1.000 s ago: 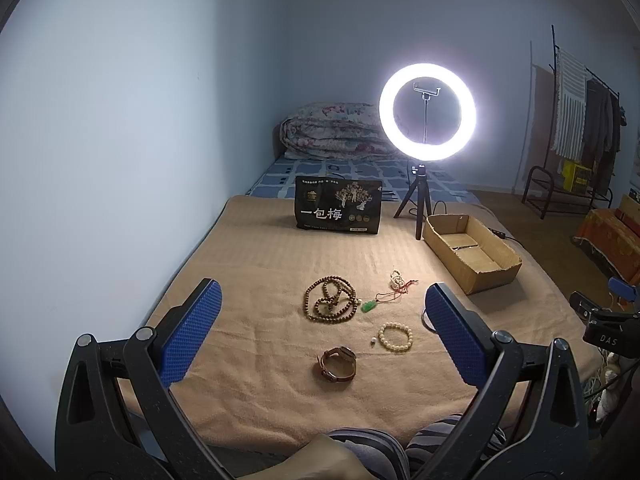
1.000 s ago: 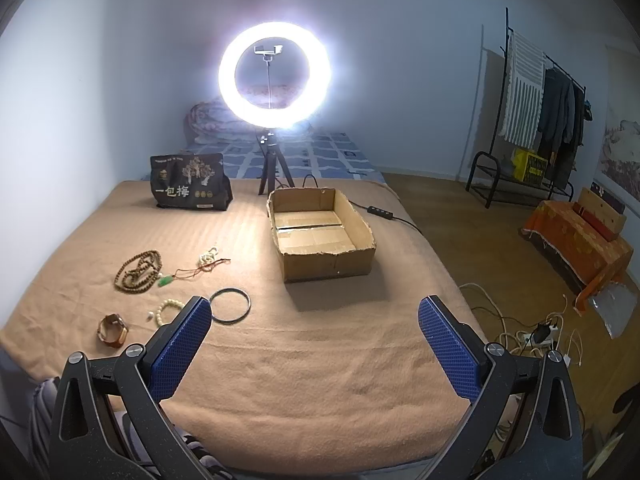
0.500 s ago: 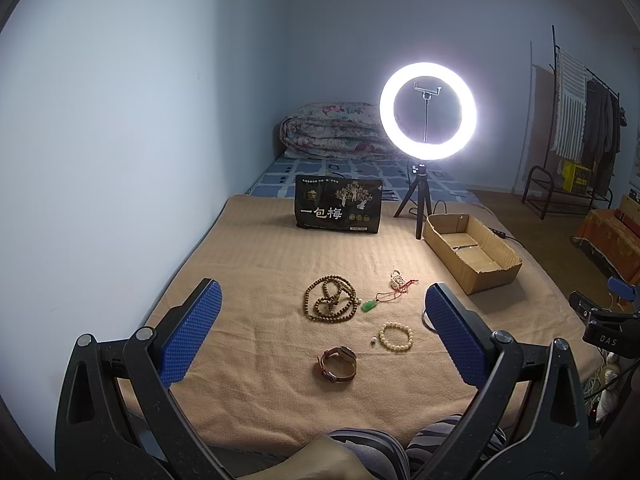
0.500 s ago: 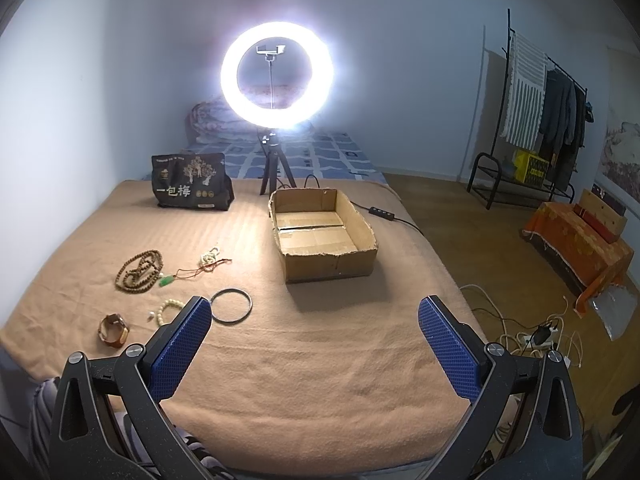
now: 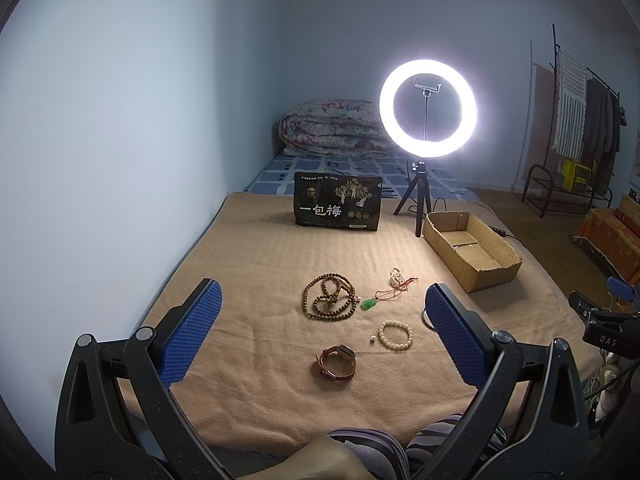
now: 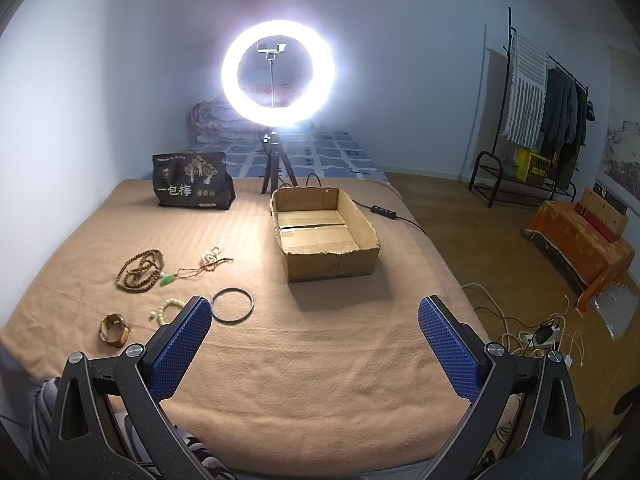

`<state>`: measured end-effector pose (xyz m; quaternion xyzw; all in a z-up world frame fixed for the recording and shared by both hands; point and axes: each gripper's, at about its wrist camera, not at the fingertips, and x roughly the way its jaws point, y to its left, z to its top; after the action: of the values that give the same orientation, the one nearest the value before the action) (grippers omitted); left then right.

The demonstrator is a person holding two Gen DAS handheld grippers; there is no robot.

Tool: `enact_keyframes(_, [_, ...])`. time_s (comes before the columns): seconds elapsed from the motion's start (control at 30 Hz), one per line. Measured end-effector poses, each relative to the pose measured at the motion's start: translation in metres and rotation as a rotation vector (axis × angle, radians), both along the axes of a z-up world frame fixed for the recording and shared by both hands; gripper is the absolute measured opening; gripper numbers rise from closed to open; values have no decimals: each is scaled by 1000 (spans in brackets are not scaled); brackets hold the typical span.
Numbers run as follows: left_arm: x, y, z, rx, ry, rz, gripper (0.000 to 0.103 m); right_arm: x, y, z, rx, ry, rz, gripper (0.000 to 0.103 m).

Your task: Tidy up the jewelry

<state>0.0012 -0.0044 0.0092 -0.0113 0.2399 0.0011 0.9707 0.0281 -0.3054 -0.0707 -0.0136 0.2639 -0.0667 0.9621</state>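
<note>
Jewelry lies on a tan blanket (image 5: 260,248): a brown bead necklace (image 5: 329,297) (image 6: 141,270), a green pendant on a red cord (image 5: 370,303) (image 6: 168,280), a small white bead string (image 5: 396,276), a cream bead bracelet (image 5: 395,335) (image 6: 170,307), a brown watch (image 5: 337,362) (image 6: 114,330) and a dark metal bangle (image 6: 232,305). An empty cardboard box (image 5: 472,248) (image 6: 324,232) stands to their right. My left gripper (image 5: 320,334) is open above the near edge, facing the jewelry. My right gripper (image 6: 314,344) is open, right of the jewelry, facing the box.
A lit ring light on a tripod (image 5: 427,109) (image 6: 278,74) and a black printed bag (image 5: 338,204) (image 6: 192,186) stand at the blanket's far end. A folded quilt (image 5: 332,128) lies behind. Floor with cables (image 6: 540,332) and a clothes rack (image 6: 536,120) lie right.
The right wrist view has shifted slightly, so the scene sits a little further right in it. The left gripper and the jewelry have not moved.
</note>
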Motion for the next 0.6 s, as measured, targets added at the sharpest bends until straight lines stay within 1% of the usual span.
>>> enact_keyframes(0.3, [8,4,-11,-1,17,5,103,6,2,-4,1,13,1,103])
enact_keyframes(0.47, [19,19,-19,-7,38,32,103,13,5,-4,-11,16,8,103])
enact_keyframes(0.6, [33,36,-31,3,66,63,103,25,10,-8,-48,13,24,103])
